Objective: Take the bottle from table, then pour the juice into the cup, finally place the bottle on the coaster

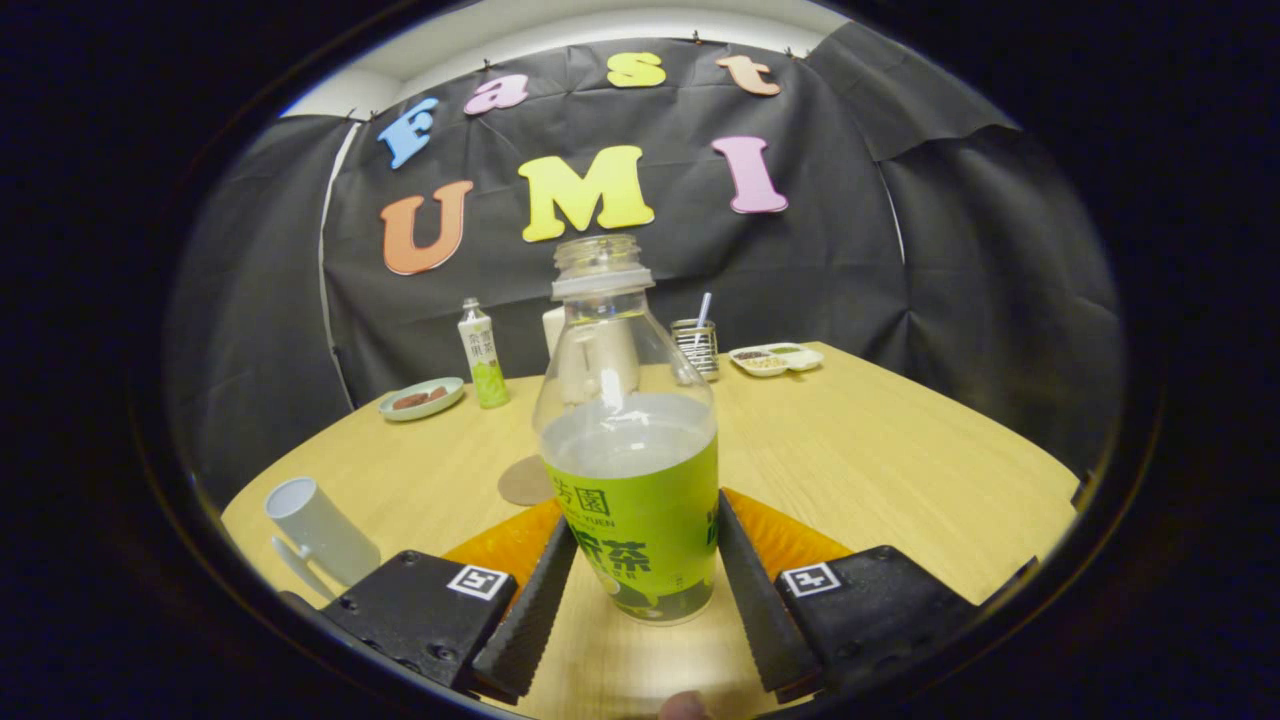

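Observation:
An uncapped clear bottle (630,470) with a green label stands upright between my fingers, about half full of pale juice. My gripper (647,512) is shut on it, with both fingers pressed against the label's sides. The bottle's base is at the wooden table (900,470), and I cannot tell whether it rests there or hangs just above. A white cup (320,535) with a handle lies tilted to the left of my left finger. A round cork coaster (525,482) sits just behind the bottle on its left.
At the table's far side are a second capped bottle (482,355), a green plate (421,398) with snacks, a metal tin (696,345) with a straw and a white divided tray (776,358). A pale object stands directly behind the held bottle.

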Demonstrator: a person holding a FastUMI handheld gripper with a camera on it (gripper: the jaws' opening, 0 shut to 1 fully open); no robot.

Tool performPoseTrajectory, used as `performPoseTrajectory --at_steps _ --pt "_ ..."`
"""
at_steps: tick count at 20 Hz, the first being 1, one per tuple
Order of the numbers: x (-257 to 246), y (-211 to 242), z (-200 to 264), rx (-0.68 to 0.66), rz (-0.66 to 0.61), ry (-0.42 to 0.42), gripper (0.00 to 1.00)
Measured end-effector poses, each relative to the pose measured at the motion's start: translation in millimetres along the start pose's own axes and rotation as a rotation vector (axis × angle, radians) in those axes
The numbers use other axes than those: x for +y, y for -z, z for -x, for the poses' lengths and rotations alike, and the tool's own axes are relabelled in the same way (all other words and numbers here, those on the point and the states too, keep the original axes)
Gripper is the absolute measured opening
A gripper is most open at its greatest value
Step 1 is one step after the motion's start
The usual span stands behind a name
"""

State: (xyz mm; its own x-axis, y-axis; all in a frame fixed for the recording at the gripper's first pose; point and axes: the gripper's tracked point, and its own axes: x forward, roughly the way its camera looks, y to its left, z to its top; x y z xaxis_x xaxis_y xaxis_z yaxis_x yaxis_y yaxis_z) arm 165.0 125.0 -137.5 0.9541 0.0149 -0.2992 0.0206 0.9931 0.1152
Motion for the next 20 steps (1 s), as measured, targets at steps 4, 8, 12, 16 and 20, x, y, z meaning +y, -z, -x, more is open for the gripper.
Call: performPoseTrajectory --at_steps 4,8,12,16,20 --pt "5 -11 7 -0.008 0.056 -0.001 0.80" --pt "19 -34 19 -0.051 0.199 0.003 0.78" --pt "37 -50 23 -0.068 0.367 0.012 0.78" --pt "51 -62 19 -0.093 0.565 0.061 0.78" --pt "60 -63 9 -0.106 0.736 0.106 0.78"
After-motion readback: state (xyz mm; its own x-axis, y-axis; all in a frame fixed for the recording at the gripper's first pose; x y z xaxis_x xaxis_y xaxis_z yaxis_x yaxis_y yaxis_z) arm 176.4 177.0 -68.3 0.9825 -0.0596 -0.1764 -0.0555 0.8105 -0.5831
